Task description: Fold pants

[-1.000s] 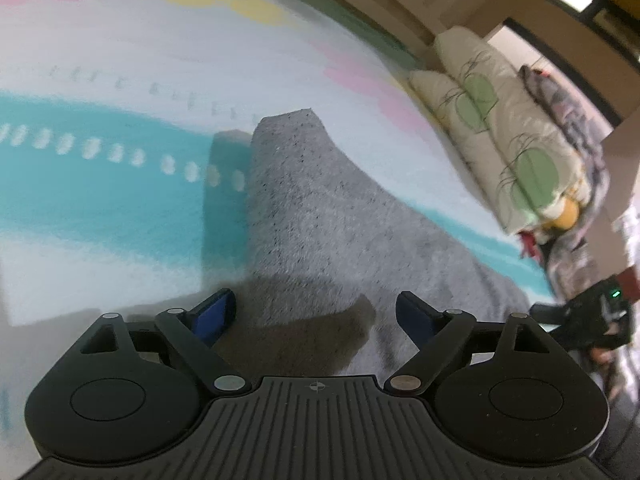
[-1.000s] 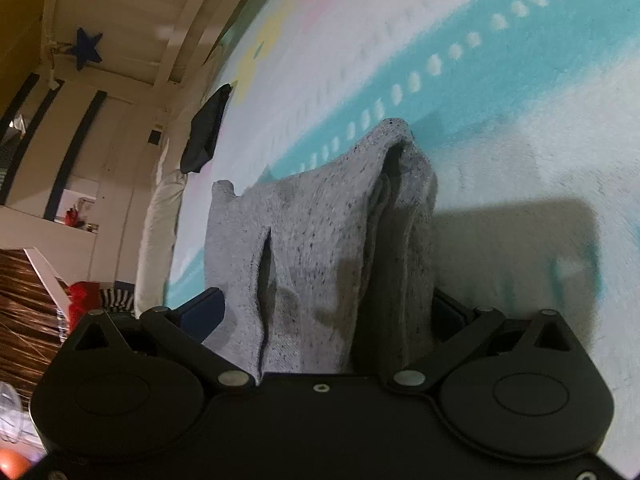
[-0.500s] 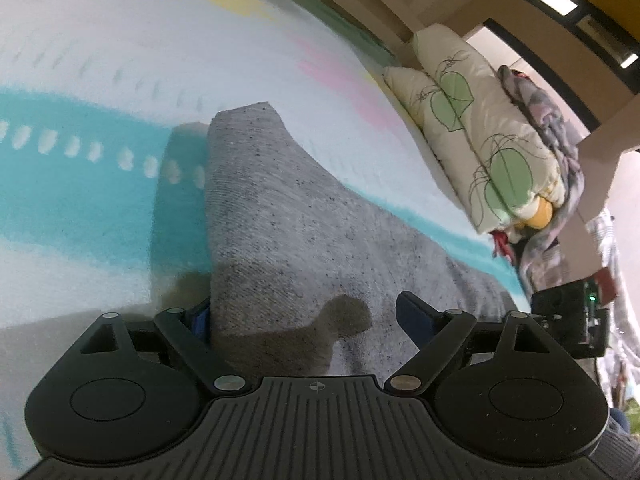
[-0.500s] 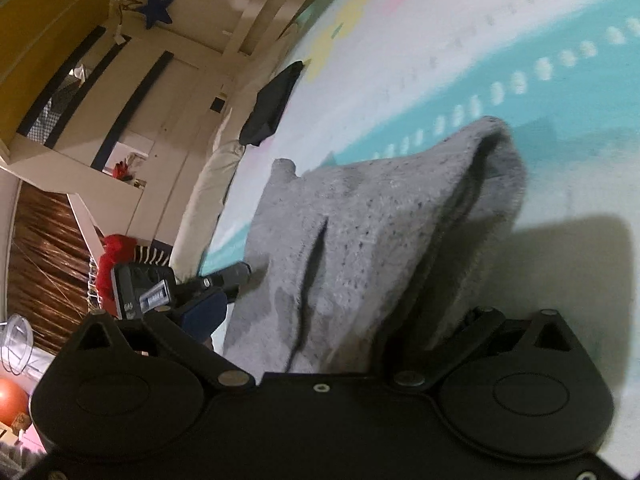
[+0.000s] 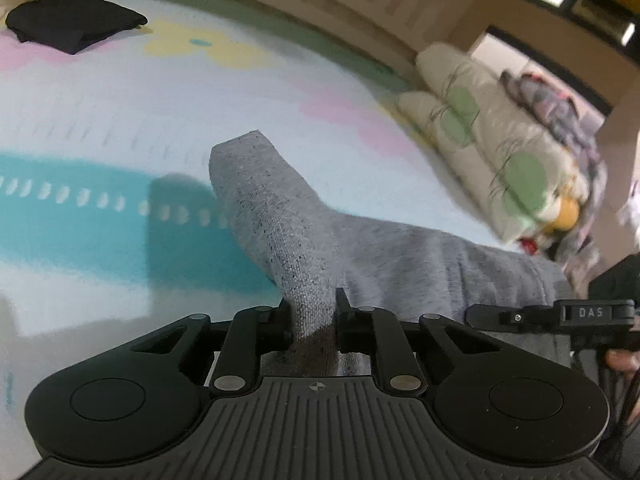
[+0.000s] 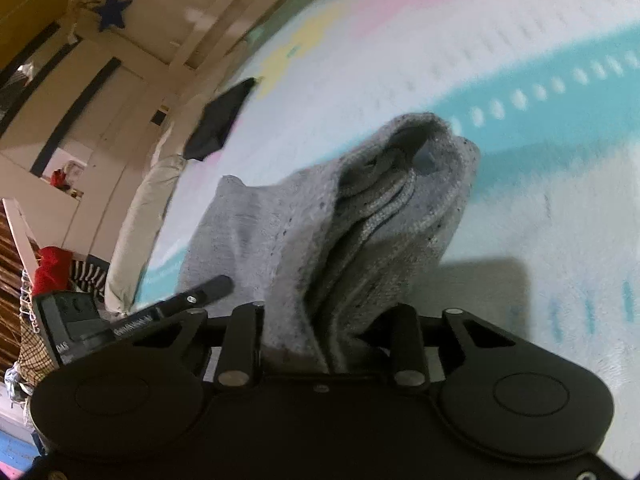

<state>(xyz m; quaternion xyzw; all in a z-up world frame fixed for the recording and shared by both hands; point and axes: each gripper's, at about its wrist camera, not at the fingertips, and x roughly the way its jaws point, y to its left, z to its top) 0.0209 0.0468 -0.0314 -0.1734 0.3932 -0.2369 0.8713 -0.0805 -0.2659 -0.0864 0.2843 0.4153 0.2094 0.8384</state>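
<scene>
1. The grey pants (image 5: 288, 216) lie on a bed, on a pastel blanket (image 5: 100, 112) with a teal band. They run forward from both sets of fingers, partly lifted off the blanket at the near end.
2. The left gripper (image 5: 314, 312) has its fingers nearly closed, pinching a narrow ridge of the grey cloth between them; the cloth rises straight ahead of the fingers and ends in a corner farther out.
3. The right gripper (image 6: 324, 320) has its fingers closed on a thicker bunch, several stacked layers (image 6: 380, 216) whose edges show just ahead of the fingers.
4. The pants' long axis appears to run forward from both grippers, so the coming fold likely means carrying the held end forward over the rest. Both hands sit at the same end, side by side; neither is clearly nearer.
5. Readable writing: "DAS" on the right gripper's side as seen from the left camera (image 5: 592, 313); the same letters show faintly on the left gripper in the right view (image 6: 64, 348).
6. Farther out: a dark folded garment (image 5: 72, 24) well beyond the fingers, and leaf-print pillows (image 5: 492, 152) off to the right.
</scene>
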